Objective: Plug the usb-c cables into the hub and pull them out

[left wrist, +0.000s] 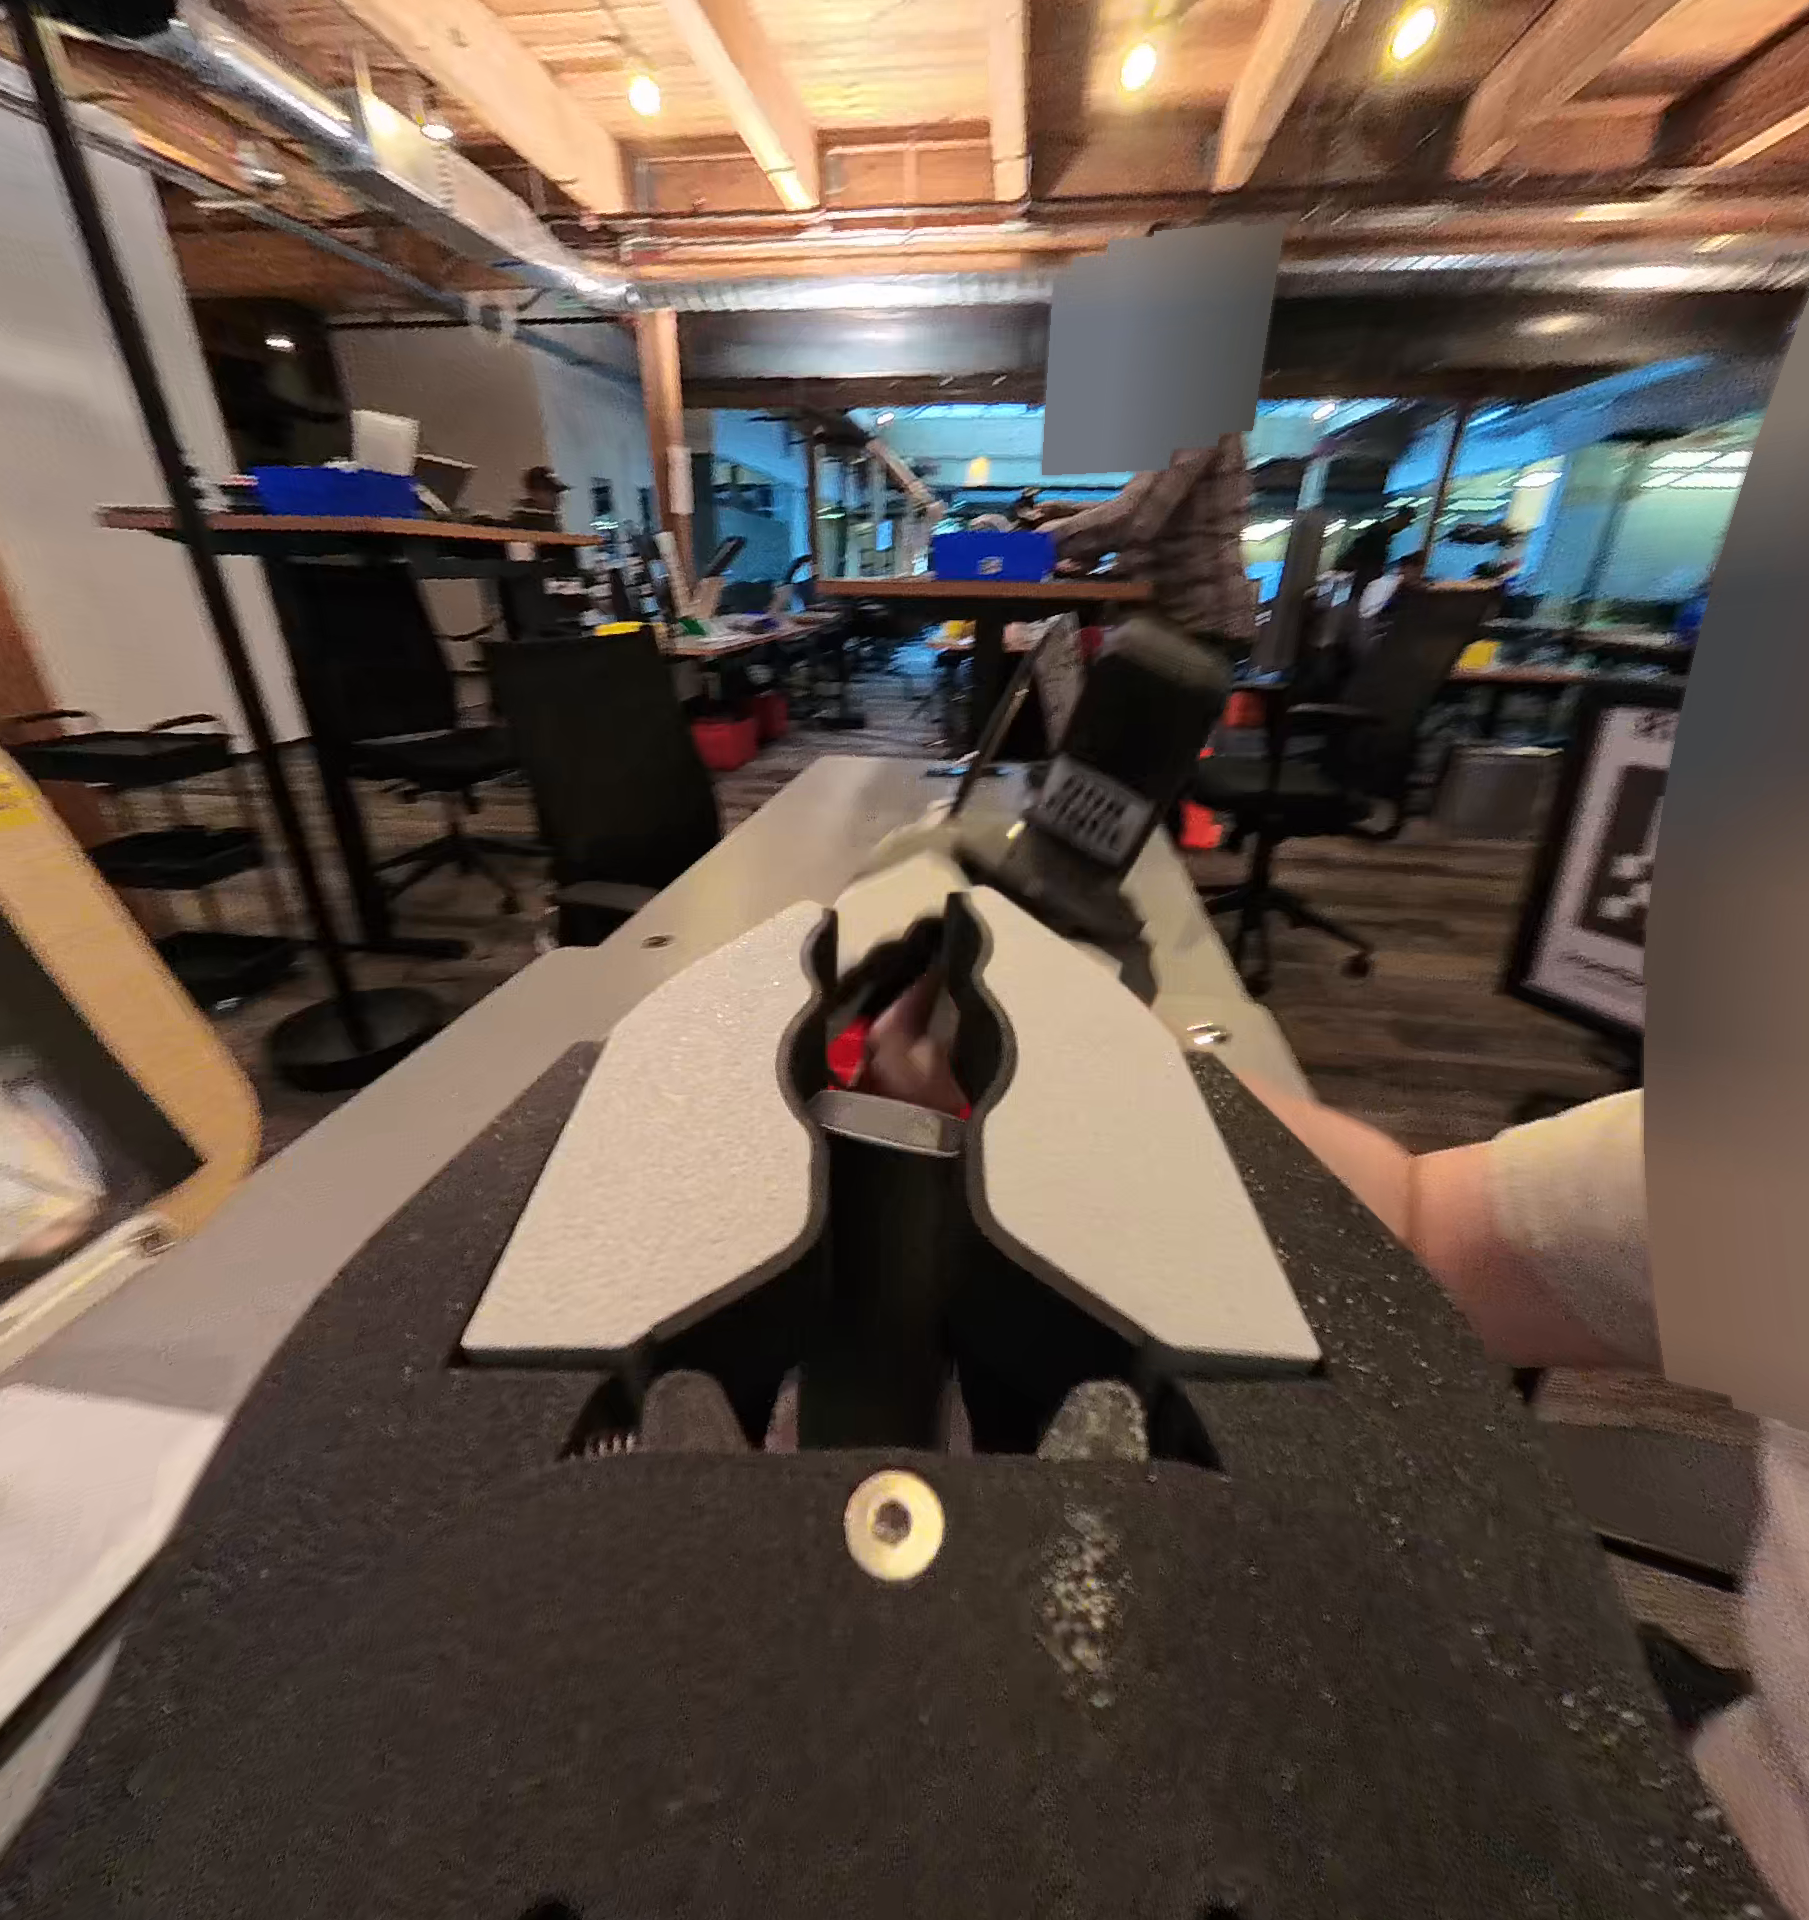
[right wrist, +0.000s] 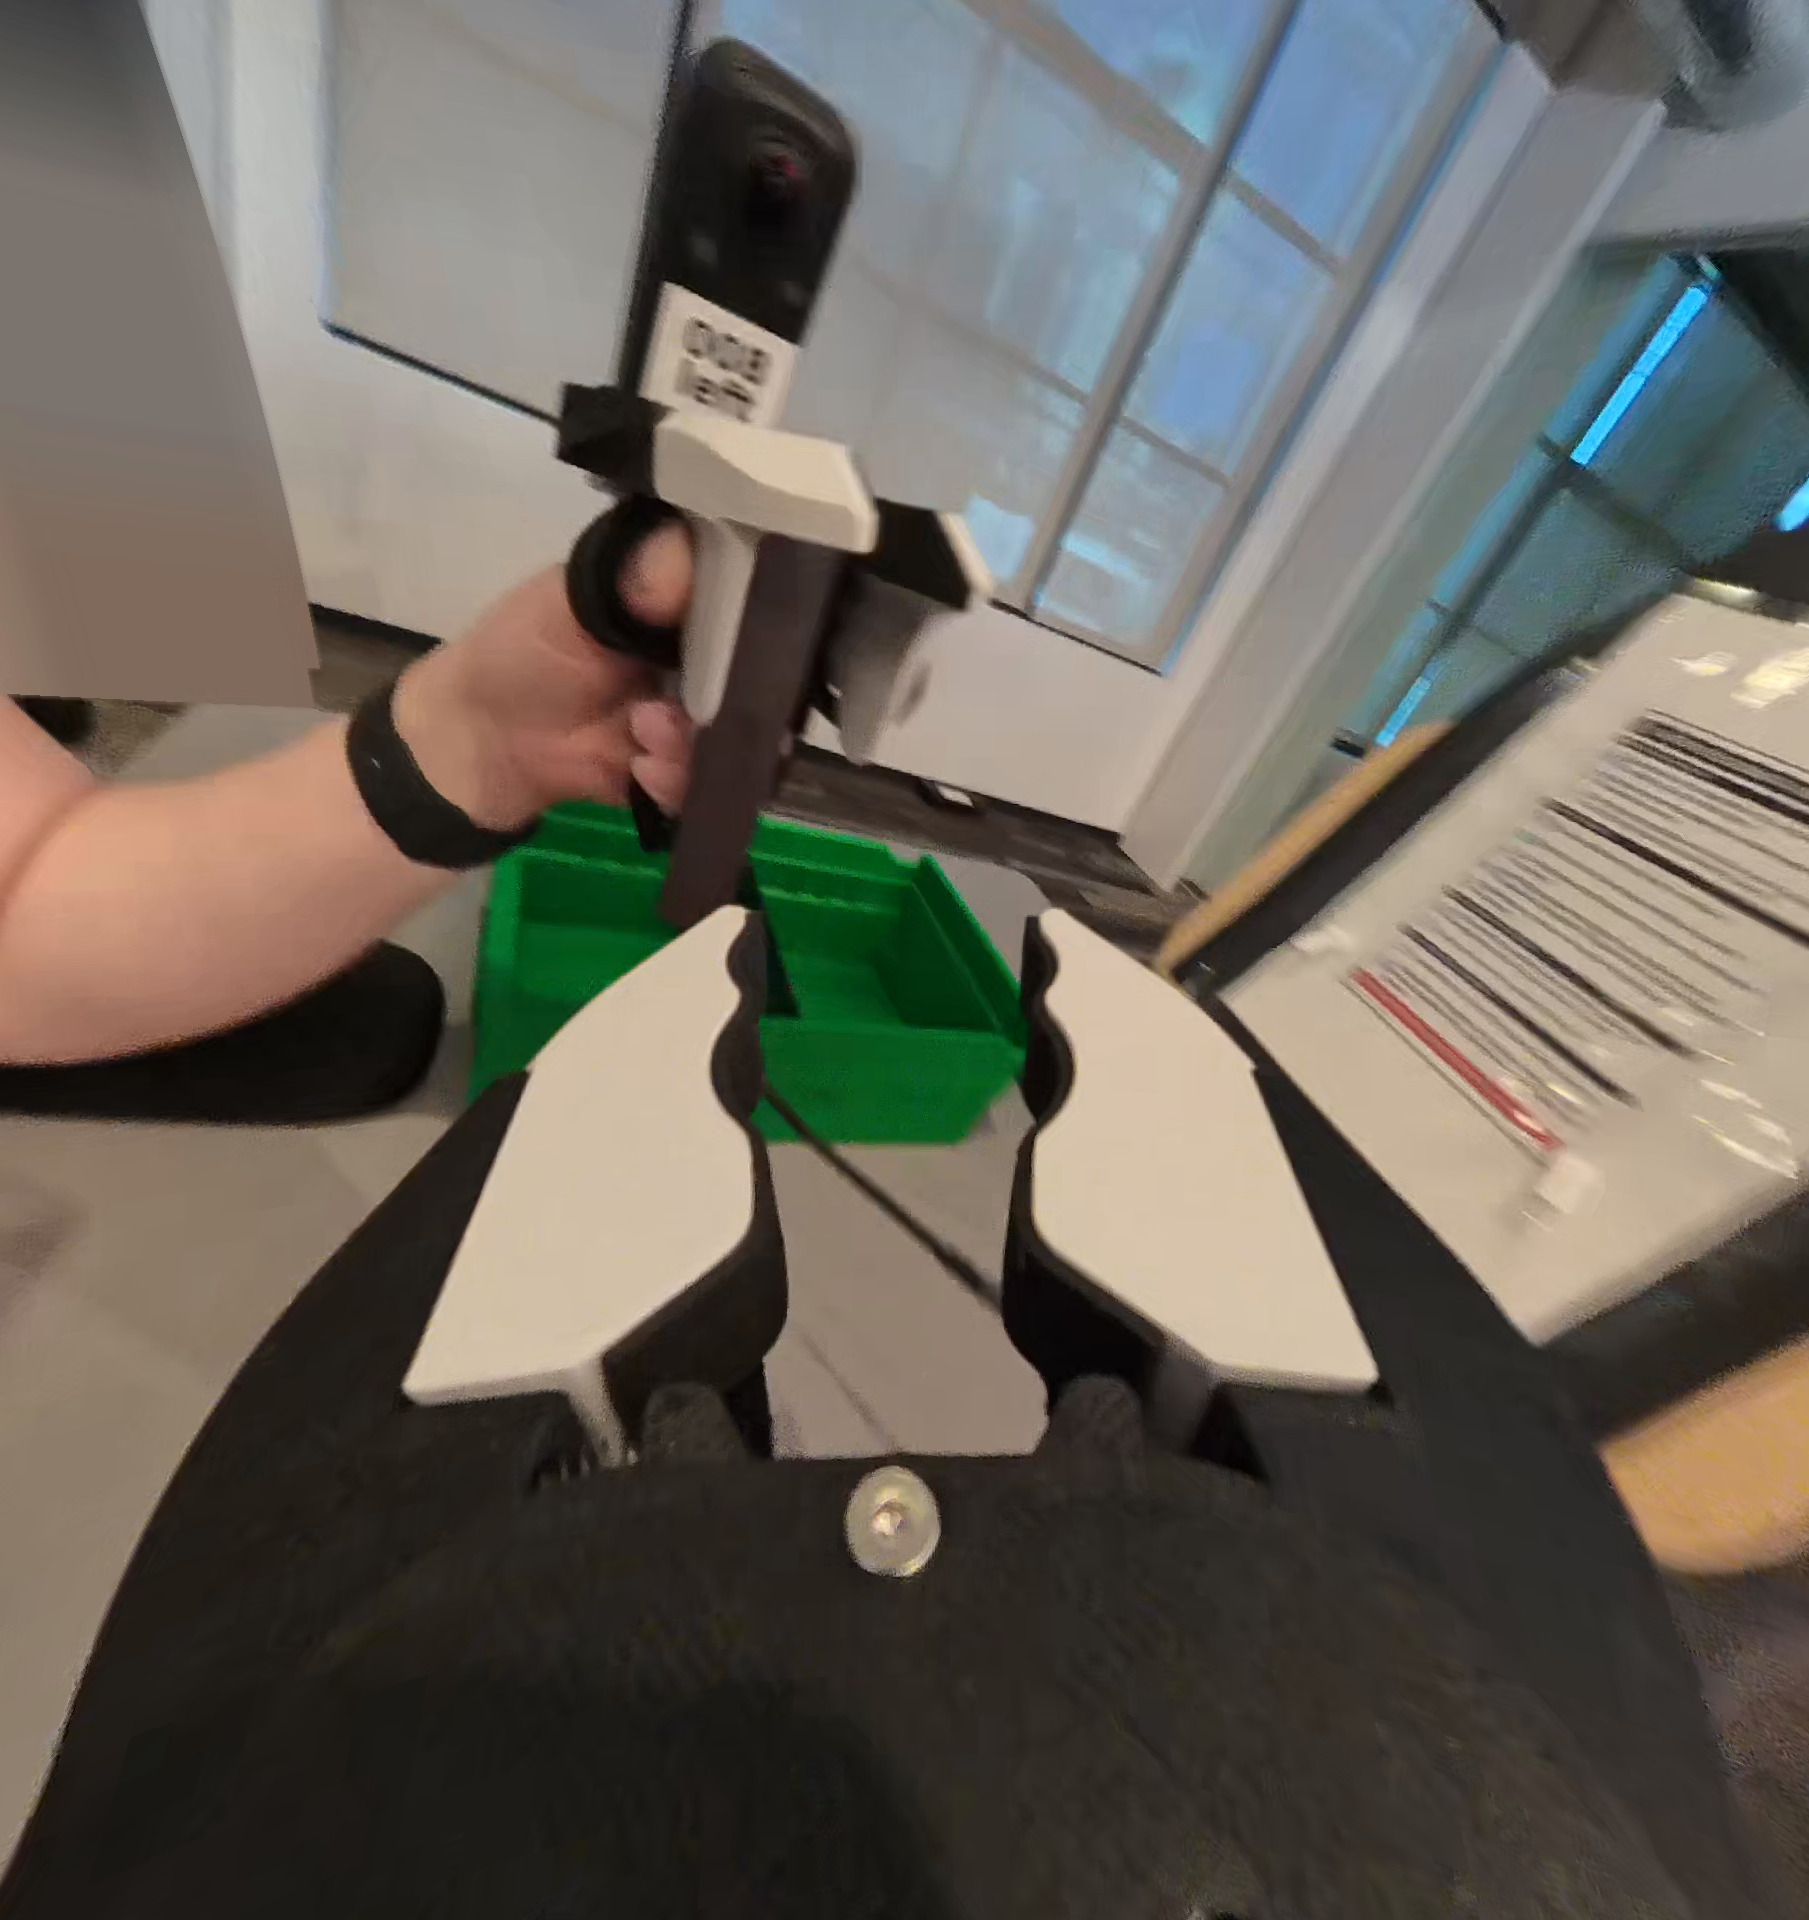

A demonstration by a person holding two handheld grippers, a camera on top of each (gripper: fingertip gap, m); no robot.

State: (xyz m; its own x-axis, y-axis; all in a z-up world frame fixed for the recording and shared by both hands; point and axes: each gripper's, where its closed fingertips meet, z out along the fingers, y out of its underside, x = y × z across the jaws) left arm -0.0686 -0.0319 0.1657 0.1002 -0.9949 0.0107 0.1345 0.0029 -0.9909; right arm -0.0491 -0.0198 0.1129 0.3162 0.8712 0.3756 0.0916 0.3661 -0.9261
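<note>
My left gripper (left wrist: pixel 895 925) is shut on the hub (left wrist: pixel 884 1127), a dark slab with a silver end, held up above the table. Something red and dark shows past the hub between the fingertips, blurred. In the right wrist view the hub (right wrist: pixel 739 748) hangs down from the left gripper's white body (right wrist: pixel 765 488), which a hand holds. A thin black cable (right wrist: pixel 879 1195) runs down from the hub's lower end and passes between the fingers of my right gripper (right wrist: pixel 889 935), which is open and holds nothing. The right gripper's black body (left wrist: pixel 1087 810) shows just beyond the left fingertips.
A green bin (right wrist: pixel 879 1081) stands on the grey table (right wrist: pixel 204 1247) below the hub. A striped printed sheet (right wrist: pixel 1606 935) lies to the right. The person's forearm (right wrist: pixel 152 883) reaches in from the left. Office chairs (left wrist: pixel 609 748) and desks (left wrist: pixel 360 530) stand beyond the table's far end.
</note>
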